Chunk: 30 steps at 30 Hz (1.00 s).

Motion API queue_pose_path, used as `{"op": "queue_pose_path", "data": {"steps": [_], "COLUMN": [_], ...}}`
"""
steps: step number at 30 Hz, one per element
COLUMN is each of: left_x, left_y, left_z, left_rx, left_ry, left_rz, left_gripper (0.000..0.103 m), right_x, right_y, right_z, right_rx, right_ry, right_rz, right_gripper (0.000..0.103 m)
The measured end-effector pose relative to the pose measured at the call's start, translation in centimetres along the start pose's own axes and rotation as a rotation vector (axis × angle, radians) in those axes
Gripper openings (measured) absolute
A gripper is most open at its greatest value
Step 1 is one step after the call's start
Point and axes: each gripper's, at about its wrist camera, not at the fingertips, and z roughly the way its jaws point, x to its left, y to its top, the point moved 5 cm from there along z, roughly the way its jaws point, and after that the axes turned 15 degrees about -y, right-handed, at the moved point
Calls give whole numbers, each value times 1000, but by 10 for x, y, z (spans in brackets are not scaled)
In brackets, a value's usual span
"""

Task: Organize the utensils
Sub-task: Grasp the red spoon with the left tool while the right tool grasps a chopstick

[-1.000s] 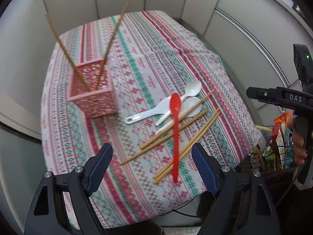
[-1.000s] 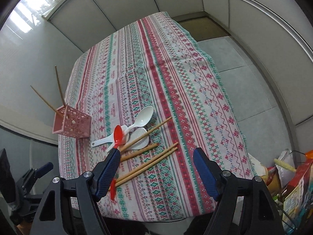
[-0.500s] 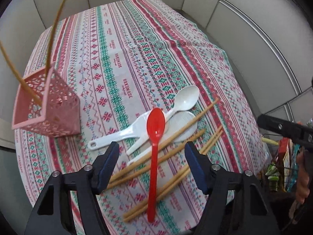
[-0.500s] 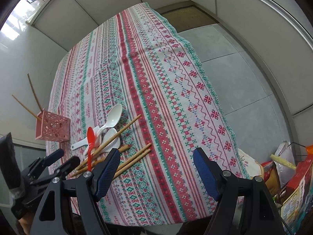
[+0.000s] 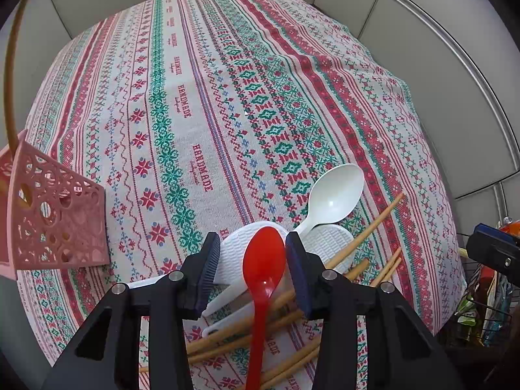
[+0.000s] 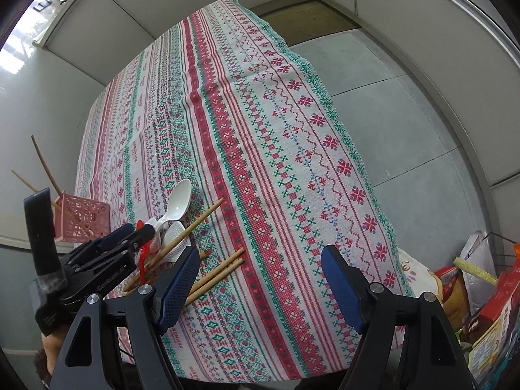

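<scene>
On the patterned tablecloth (image 5: 201,104), right of the pink basket (image 5: 55,227), the red spoon (image 5: 263,266) lies across the chopsticks (image 5: 367,243); it looks light, stiff and slippery plastic, best pinched at the neck just below the bowl. The left gripper (image 5: 250,260) has just been closing, its jaws flanking the spoon's bowl, the right pad about touching and the left pad still off, so nothing is clamped; the right gripper (image 6: 260,279) hangs wide and empty, right of the pile.

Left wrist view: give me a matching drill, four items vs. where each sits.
Items:
1. red spoon
2. basket
3. white spoon
4. right gripper

Places:
A. on the cloth, beyond the left gripper's fingers
B. open over bare cloth
C. far left, chopsticks standing in it
D. bowl between the left gripper's fingers

Pairs: 1-D, 2-C, 3-A, 4-B
</scene>
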Motion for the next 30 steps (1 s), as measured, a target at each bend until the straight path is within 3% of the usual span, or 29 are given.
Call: {"op": "queue_pose_path", "data": {"steps": [5,11,23,25,27,30], "left_x": [1,-5,-12,-11,-10,-8], "left_y": [2,2,-7,-11,-14,-17], "left_z": [3,-11,-90,-102,-115,-129], "left_rx": [-4,-39,-202,-224,-247,-273], "left_ry": [-2,-2,-68,-73,-79,-80], "left_rz": [-2,25,41,48,55,60], "left_gripper": [26,25,25,25,25,25], "right_x": [1,2,18,23,27,34], "right_y": [0,3,14,18,21,22], "right_z": [3,8,27,32,39,53], "right_rx": [9,26,68,73,94,134], "right_ry": [-4,1,44,69,94,128], "right_rz": [6,21,89,116,140,179], "right_gripper": [78,78,78,73,59,47]}}
